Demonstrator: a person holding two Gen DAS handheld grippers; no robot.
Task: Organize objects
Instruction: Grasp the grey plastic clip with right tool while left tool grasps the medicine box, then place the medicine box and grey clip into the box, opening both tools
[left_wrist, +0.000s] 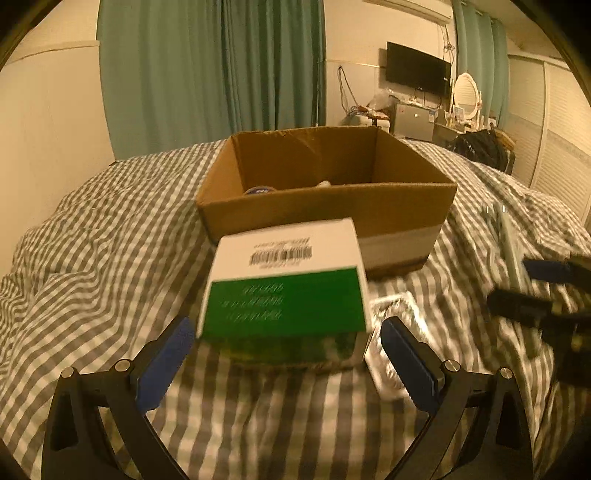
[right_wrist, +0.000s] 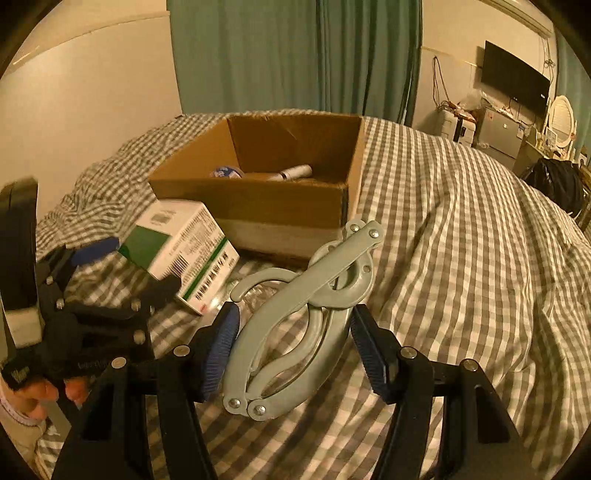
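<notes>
Checked bedding (left_wrist: 92, 258) carries an open cardboard box (left_wrist: 325, 218) mid-bed. Just before its near wall sits a green-and-white carton (left_wrist: 288, 284), framed by the left gripper (left_wrist: 284, 354), fingers spread. Beside it, the right gripper (right_wrist: 291, 347) likewise straddles a grey folding hanger (right_wrist: 306, 317). Judged: grasping stage; closing comes next, then lifting into the box.

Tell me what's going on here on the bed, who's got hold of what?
A person with a gripper in each hand is tidying things into a cardboard box on a checked bedspread. The left gripper is open around a green-and-white carton, not clamped. The right gripper is open around a grey folding hanger. A tube and a blue-labelled item already lie in the box.
</notes>
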